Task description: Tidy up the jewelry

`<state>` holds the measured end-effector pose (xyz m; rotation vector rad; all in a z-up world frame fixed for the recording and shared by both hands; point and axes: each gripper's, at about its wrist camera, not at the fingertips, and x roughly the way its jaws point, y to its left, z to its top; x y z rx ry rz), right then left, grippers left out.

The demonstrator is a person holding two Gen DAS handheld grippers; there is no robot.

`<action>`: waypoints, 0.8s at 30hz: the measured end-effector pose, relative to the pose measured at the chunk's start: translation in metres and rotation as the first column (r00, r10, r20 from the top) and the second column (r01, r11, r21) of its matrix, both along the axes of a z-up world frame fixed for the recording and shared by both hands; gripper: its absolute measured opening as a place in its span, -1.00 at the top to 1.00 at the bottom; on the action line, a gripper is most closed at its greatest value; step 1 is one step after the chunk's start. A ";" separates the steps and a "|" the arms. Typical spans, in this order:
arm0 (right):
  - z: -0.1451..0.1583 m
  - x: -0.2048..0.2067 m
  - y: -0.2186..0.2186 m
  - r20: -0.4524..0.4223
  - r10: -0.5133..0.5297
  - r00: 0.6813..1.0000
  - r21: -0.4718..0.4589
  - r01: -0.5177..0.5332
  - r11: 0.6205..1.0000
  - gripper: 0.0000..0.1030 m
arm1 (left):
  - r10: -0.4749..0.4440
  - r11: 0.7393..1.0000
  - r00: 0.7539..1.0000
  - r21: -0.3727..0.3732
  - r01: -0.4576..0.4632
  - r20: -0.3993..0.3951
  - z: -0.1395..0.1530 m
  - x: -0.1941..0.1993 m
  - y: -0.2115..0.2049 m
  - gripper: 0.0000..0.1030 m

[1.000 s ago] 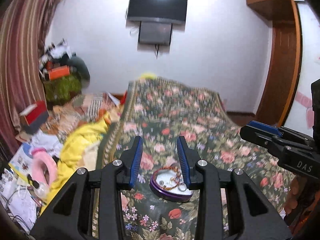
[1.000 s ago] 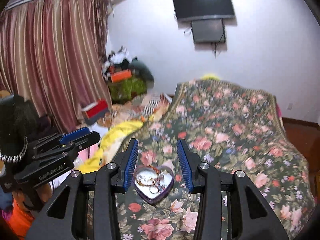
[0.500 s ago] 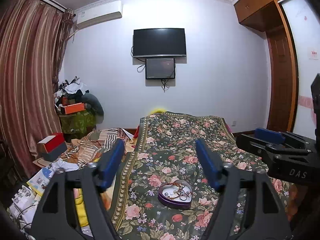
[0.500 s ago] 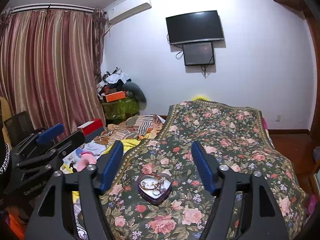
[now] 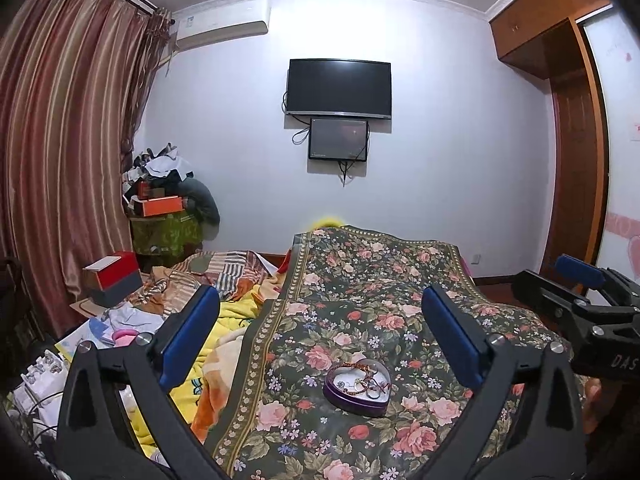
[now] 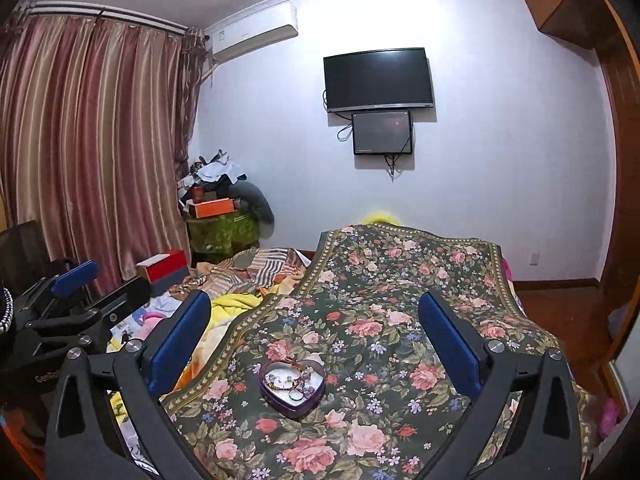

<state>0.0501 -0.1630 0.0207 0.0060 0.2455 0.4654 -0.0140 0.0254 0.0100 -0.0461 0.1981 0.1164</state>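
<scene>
Grippers come nearest. The left gripper (image 5: 320,344) and the right gripper (image 6: 314,344) both stand spread wide with nothing between their blue pads, each held back from and above the bed.

Just beyond them, on the near part of the floral bedspread (image 5: 360,280), sits the heart-shaped tin (image 5: 357,386), purple-walled, pale inside and lidless. The jewelry (image 5: 366,380) lies heaped in it: a reddish-brown beaded bracelet along the far rim, with thin rings or hoops and perhaps fine chain tangled toward the right lobe. No piece shows on the cloth around it, so the pieces lie gathered, though not sorted.

By my judgement these bits are very light, small, hard and slippery, and apt to snag one another, so lifting one may drag its neighbours. The bracelet's raised arc is the easiest place to pinch; the rings call for an edge-on nip. The tin is light and stiff, and may slide or tip on soft bedding if nudged; its straight side wall offers the best hold.

Farther back, the bedspread runs to the wall under the television (image 5: 339,87).
</scene>
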 end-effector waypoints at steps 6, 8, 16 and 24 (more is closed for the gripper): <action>-0.003 -0.002 0.005 -0.002 0.013 1.000 -0.015 -0.014 1.000 -0.99 | 0.002 1.000 1.000 0.007 -0.002 -0.006 -0.002 0.001 -0.003 -0.97; -0.003 -0.002 0.005 -0.004 0.014 1.000 -0.017 -0.014 1.000 -0.99 | 0.000 1.000 1.000 0.009 0.000 -0.008 -0.002 0.001 -0.003 -0.97; -0.002 -0.001 0.003 -0.020 0.017 1.000 -0.005 -0.017 1.000 -0.99 | -0.002 1.000 1.000 0.007 0.002 -0.012 -0.003 0.002 -0.002 -0.97; -0.002 0.001 0.002 -0.031 0.019 0.999 0.005 -0.019 1.000 -1.00 | -0.005 1.000 1.000 0.005 0.005 -0.016 -0.006 0.002 -0.003 -0.97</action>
